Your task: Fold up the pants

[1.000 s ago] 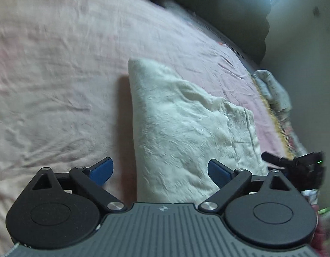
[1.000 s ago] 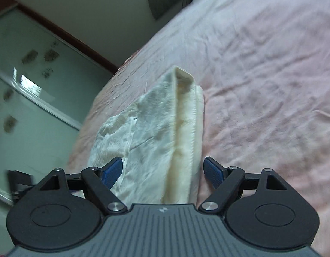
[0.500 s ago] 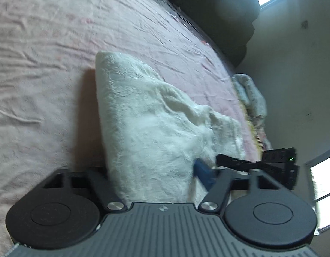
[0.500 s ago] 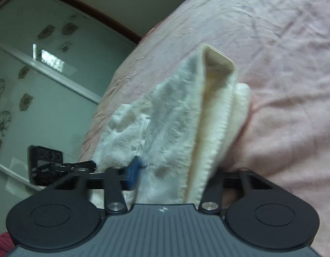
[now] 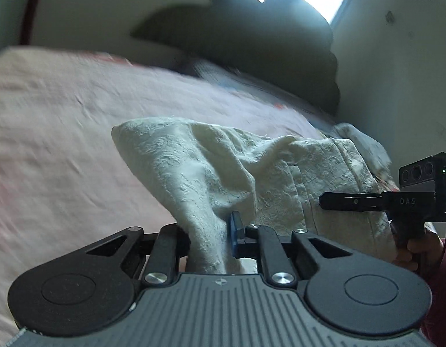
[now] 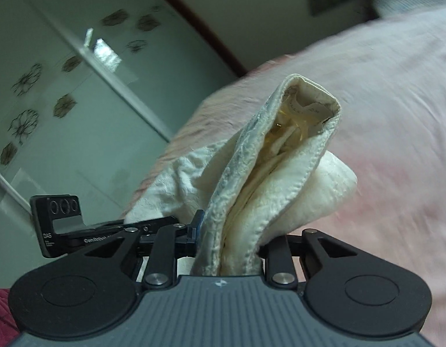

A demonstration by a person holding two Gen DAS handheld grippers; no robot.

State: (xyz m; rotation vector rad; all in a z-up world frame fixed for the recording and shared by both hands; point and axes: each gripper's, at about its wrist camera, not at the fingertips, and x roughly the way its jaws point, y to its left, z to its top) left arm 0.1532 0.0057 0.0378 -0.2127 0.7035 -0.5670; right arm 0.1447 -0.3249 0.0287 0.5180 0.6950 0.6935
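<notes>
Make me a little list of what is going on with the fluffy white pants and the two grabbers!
garment: cream pants, bunched and partly folded
surface: pink bedsheet
left gripper: shut on the pants' near edge
right gripper: shut on the pants, clamping several layers
pants' state: near end raised off the sheet between the two grippers; open hem visible in the right wrist view
other gripper seen: right one shows at the right edge of the left wrist view
background: dark headboard, window, wall

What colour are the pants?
Cream-white pants, with a raised texture, clearest in the left wrist view.
</notes>
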